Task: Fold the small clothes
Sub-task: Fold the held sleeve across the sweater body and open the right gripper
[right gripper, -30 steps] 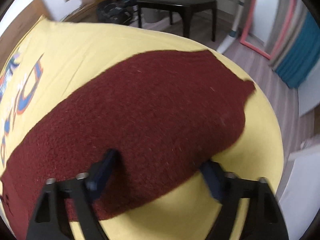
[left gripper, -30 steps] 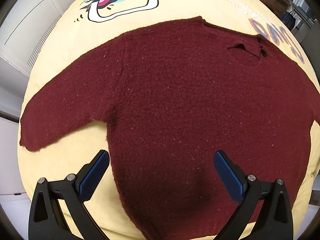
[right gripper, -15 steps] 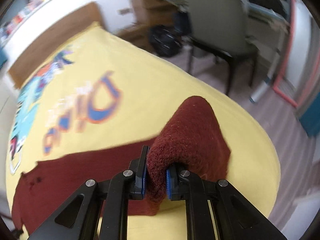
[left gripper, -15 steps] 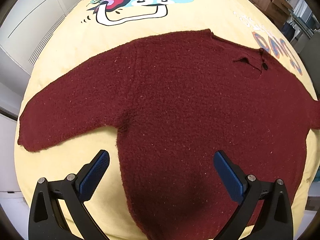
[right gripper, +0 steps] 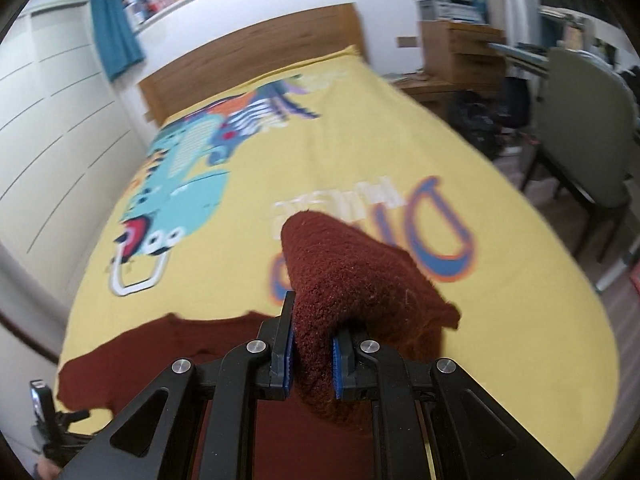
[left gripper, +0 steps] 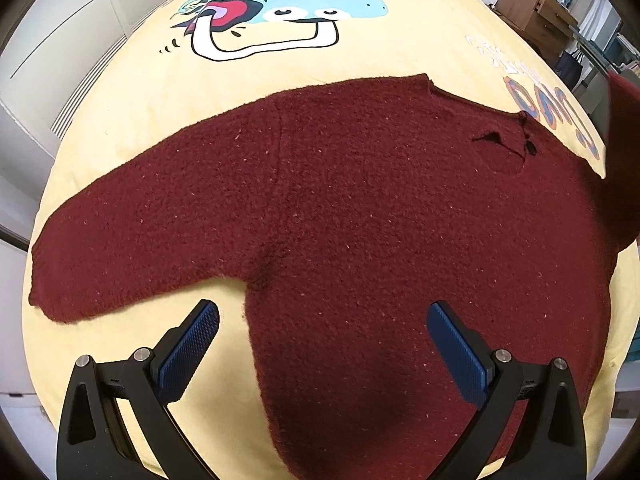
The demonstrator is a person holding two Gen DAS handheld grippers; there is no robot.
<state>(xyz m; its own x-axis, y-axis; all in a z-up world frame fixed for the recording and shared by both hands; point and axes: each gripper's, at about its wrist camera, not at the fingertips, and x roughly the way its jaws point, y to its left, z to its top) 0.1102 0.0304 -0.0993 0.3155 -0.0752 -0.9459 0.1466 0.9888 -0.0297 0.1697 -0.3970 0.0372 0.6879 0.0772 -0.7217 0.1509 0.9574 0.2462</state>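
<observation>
Dark red knitted fleece sweater lying spread flat on the yellow cartoon-printed bedspread, its neckline toward the printed blue dinosaur and its hem nearest the left tool.

Left tool: blue-padded fingers set wide apart and holding nothing, poised above the sweater's hem, beside the armpit of the outstretched sleeve.

Right tool: fingers drawn narrow and pinching a thick bunch of the opposite sleeve, which rises off the bedspread in a peaked fold; in the left view the same raised cloth appears at the far edge of the sweater.

Step in hand, as judged: the first fold, bringing the lifted sleeve inward over the body. The next move likely calls for carrying that sleeve across toward the sweater's middle and laying it flat before release, with the left tool free to steady the hem or take the other sleeve.

Writing: large orange-and-blue lettering is printed beyond the sweater; blur and the odd viewing angle leave it unreadable. No brand label shows.
</observation>
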